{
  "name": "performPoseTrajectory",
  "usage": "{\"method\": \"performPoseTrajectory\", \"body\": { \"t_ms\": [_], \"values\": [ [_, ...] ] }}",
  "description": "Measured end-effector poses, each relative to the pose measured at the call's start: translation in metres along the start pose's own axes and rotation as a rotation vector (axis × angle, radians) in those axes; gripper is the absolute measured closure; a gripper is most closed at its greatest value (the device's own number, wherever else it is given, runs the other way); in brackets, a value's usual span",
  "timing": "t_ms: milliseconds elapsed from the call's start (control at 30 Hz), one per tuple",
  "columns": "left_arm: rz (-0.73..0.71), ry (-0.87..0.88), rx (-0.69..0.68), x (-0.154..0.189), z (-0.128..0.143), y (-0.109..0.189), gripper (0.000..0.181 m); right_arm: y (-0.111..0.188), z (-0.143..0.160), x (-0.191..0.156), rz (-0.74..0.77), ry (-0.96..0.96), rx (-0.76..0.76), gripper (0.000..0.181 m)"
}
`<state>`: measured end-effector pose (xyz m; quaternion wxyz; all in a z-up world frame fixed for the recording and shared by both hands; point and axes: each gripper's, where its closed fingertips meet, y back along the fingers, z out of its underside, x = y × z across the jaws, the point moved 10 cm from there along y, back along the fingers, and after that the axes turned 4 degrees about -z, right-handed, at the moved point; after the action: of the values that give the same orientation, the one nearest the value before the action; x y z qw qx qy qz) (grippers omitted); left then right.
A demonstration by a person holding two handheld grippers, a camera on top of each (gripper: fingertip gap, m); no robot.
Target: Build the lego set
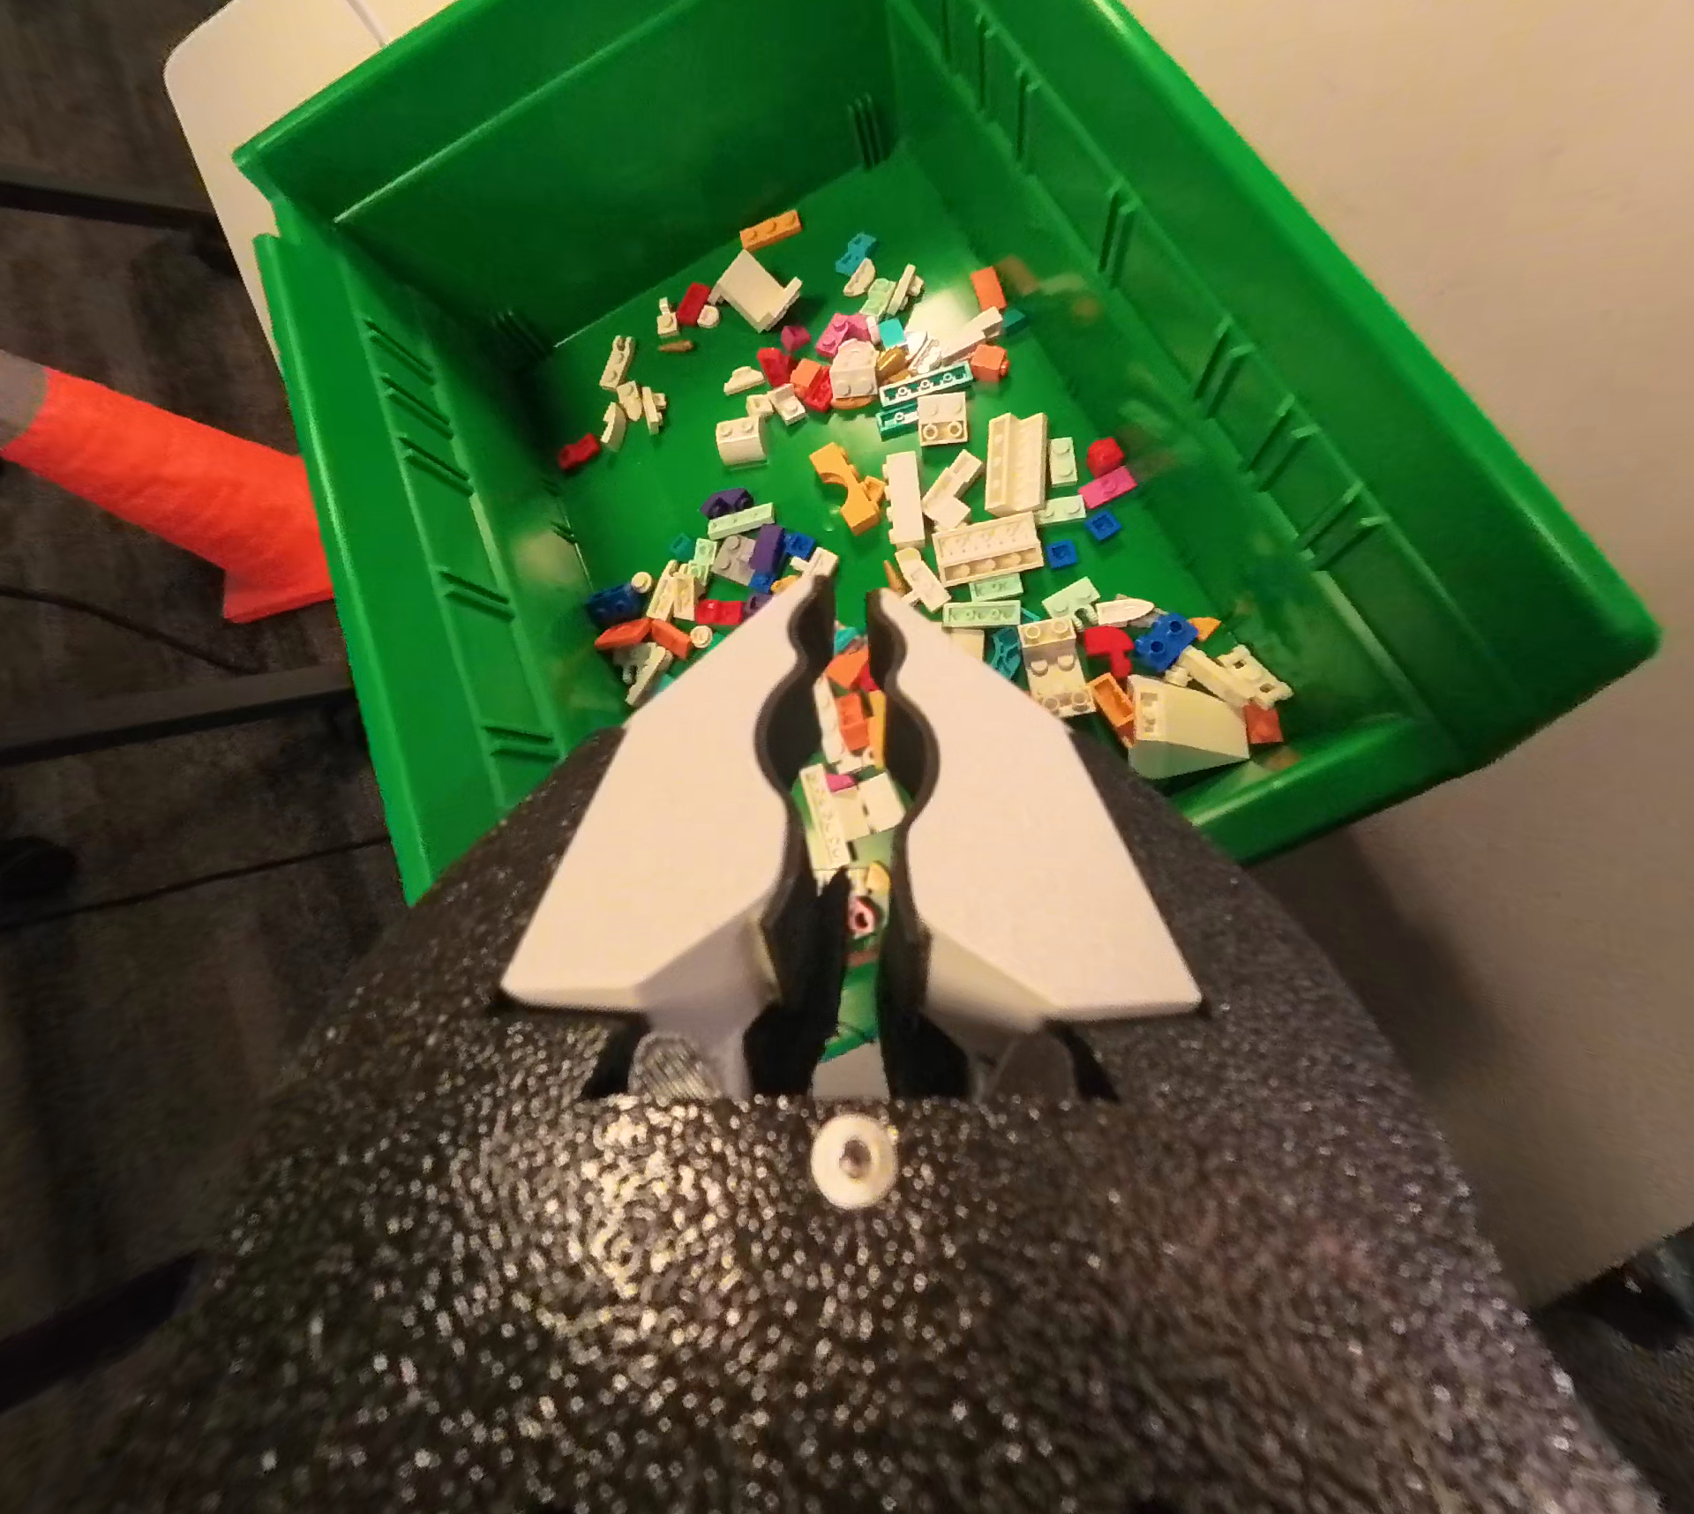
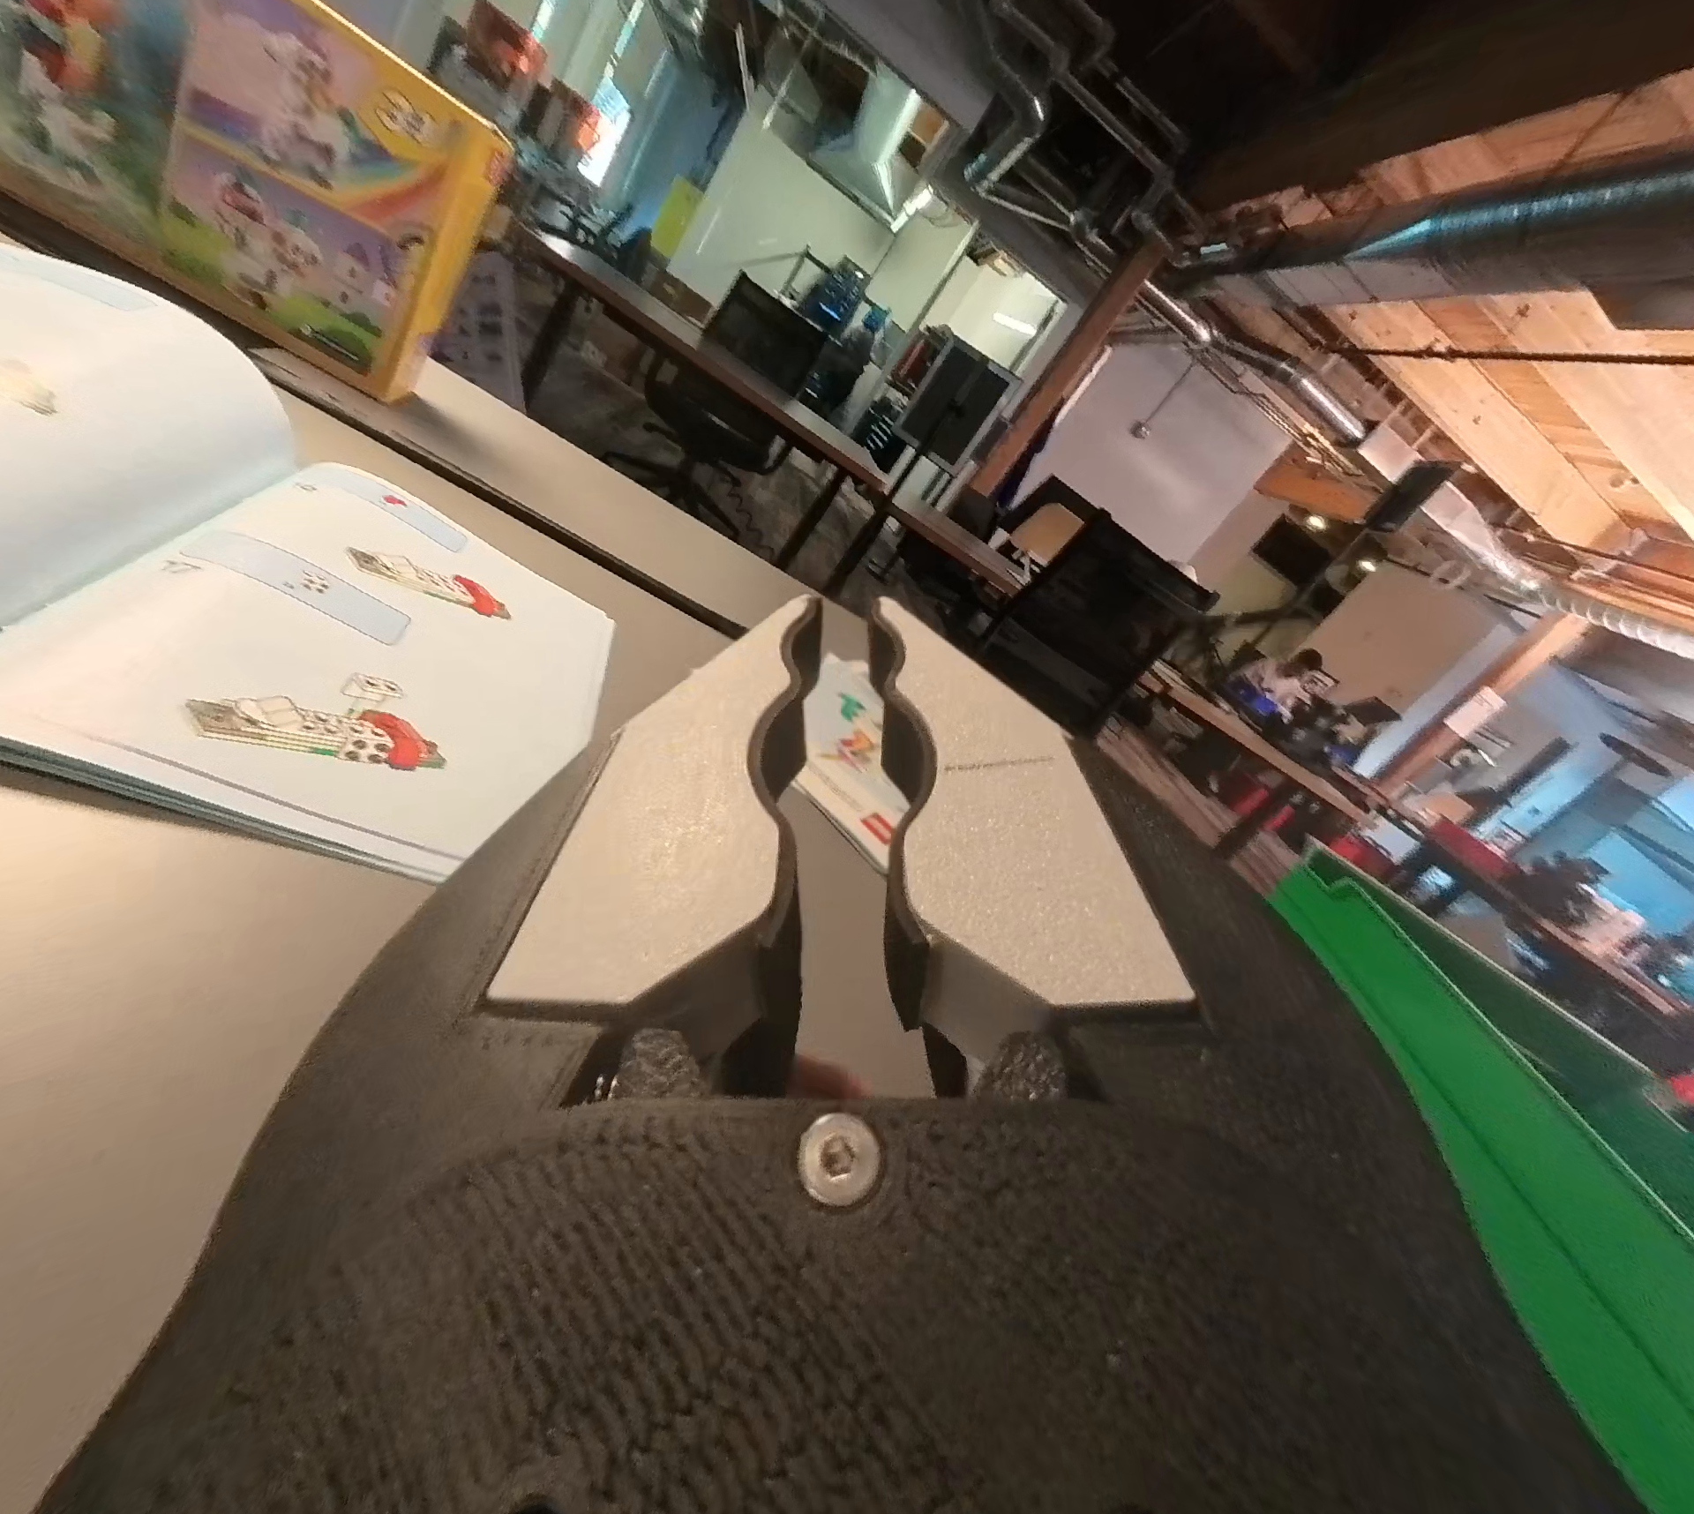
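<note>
The loose lego pieces [image 1: 926, 480] are kept together in a deep green bin [image 1: 587, 122], presumably so that small bricks cannot scatter; most lie toward the near end of its floor, white and cream slopes mixed with orange, blue, pink and red bits. The left claw [image 1: 854, 599] is held above the near rim of the bin and pointed down into the heap, a stance that suits searching for the next part. A narrow gap is kept between its tips and nothing is seen held there, so it is judged slightly parted and empty.

The right claw [image 2: 845, 613] is held low over the worktop [image 2: 183, 966], aimed outward across the room and not at any brick; its tips are likewise a little apart and empty. The instruction booklet [image 2: 302, 682] is laid open just to its left, where the build steps can be read, and the set's yellow-edged box [image 2: 229, 122] is stood beyond the booklet. A small printed leaflet [image 2: 852, 764] is glimpsed between the jaws, lying farther off on the worktop. The bin's green wall [image 2: 1467, 1103] is seen at the right edge of that view.

The worktop is pale beige and smooth. Beside it a dark carpeted floor [image 1: 110, 737] and an orange cone [image 1: 174, 498] are visible. Beyond, a large open workshop is shown, with long tables, metal ducts [image 2: 1512, 223] and a timber ceiling.
</note>
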<state>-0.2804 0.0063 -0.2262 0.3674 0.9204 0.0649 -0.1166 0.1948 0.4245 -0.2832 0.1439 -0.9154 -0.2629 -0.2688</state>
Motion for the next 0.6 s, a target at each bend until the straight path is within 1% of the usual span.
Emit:
{"method": "performPoseTrajectory", "body": {
  "t_ms": [100, 167, 267, 367, 433, 467, 500, 533, 567, 600],
  "values": [
    [0.015, 0.011, -0.025, 0.000, 0.002, -0.004, 0.177, 0.001, -0.003, -0.001, -0.016, -0.006, 0.049, 0.165],
    [0.020, 0.013, -0.039, 0.000, 0.002, -0.005, 0.177, 0.001, -0.005, -0.001, -0.026, -0.020, 0.077, 0.154],
    [0.017, 0.010, -0.043, 0.000, -0.001, -0.005, 0.177, -0.002, -0.009, -0.003, -0.022, -0.015, 0.094, 0.122],
    [0.020, 0.008, -0.047, 0.001, -0.006, -0.005, 0.178, -0.004, -0.014, -0.008, -0.015, 0.045, 0.111, 0.091],
    [0.017, -0.001, -0.057, 0.002, -0.008, -0.006, 0.177, -0.004, -0.018, -0.011, -0.024, 0.087, 0.126, 0.094],
    [0.013, -0.010, -0.064, 0.002, -0.009, -0.007, 0.177, -0.005, -0.022, -0.014, -0.049, 0.095, 0.126, 0.105],
    [0.007, -0.019, -0.071, 0.003, -0.010, -0.007, 0.178, -0.009, -0.028, -0.018, -0.112, 0.086, 0.114, 0.125],
    [-0.002, -0.025, -0.080, 0.003, -0.011, -0.007, 0.178, -0.016, -0.036, -0.026, -0.212, 0.075, 0.082, 0.154],
    [-0.009, -0.030, -0.087, 0.003, -0.012, -0.007, 0.178, -0.026, -0.047, -0.036, -0.342, 0.077, 0.043, 0.166],
    [-0.012, -0.032, -0.087, 0.003, -0.013, -0.007, 0.179, -0.040, -0.058, -0.046, -0.456, 0.087, 0.009, 0.162]
  ]
}}
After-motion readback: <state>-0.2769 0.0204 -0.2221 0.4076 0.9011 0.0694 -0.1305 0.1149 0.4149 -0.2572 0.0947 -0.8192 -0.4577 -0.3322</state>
